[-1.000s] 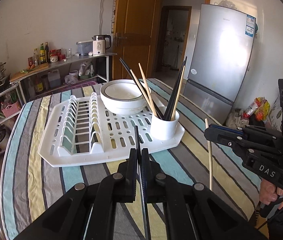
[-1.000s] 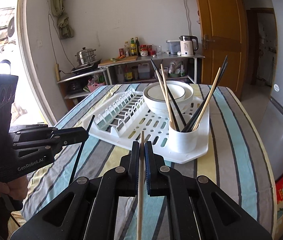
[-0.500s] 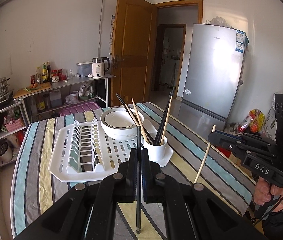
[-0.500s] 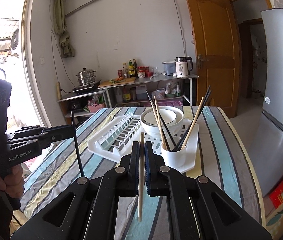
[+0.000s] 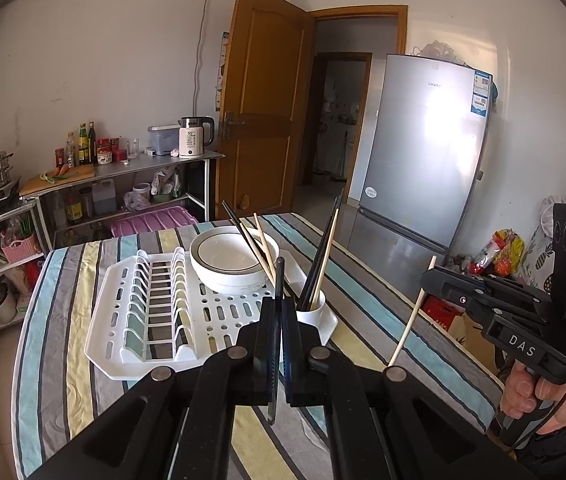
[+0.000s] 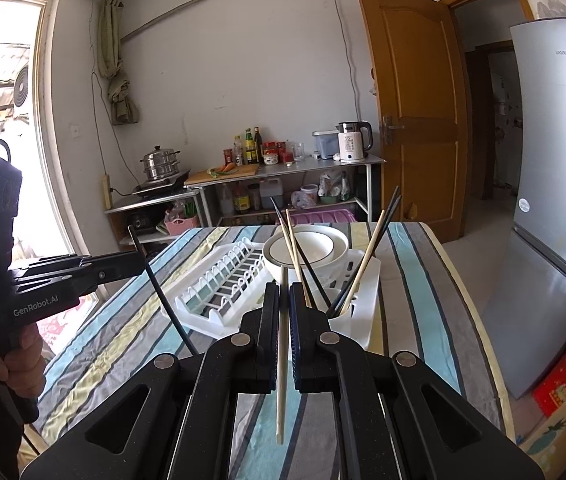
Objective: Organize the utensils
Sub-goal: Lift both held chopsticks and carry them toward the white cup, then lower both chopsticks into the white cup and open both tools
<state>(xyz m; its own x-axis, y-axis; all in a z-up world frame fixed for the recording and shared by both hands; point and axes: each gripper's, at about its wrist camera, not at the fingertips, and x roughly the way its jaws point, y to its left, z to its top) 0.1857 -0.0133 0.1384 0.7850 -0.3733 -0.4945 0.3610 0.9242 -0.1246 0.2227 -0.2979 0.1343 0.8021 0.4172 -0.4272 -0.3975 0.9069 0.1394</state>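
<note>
Left wrist: right gripper (image 5: pixel 429 280) ("DAS") clamps wooden chopstick (image 5: pixel 411 316); left gripper (image 6: pixel 139 258) (GenRobot.AI) clamps black chopstick (image 6: pixel 163 296).

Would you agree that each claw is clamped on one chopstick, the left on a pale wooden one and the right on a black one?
Not quite: the colours are swapped. The left wrist view shows the left claw shut on the thin black chopstick, and the right wrist view shows the right claw shut on the pale wooden chopstick. Each claw does hold one chopstick.

black chopstick (image 5: pixel 279 280) and wooden chopstick (image 6: pixel 283 344), both upright, clamped
</note>
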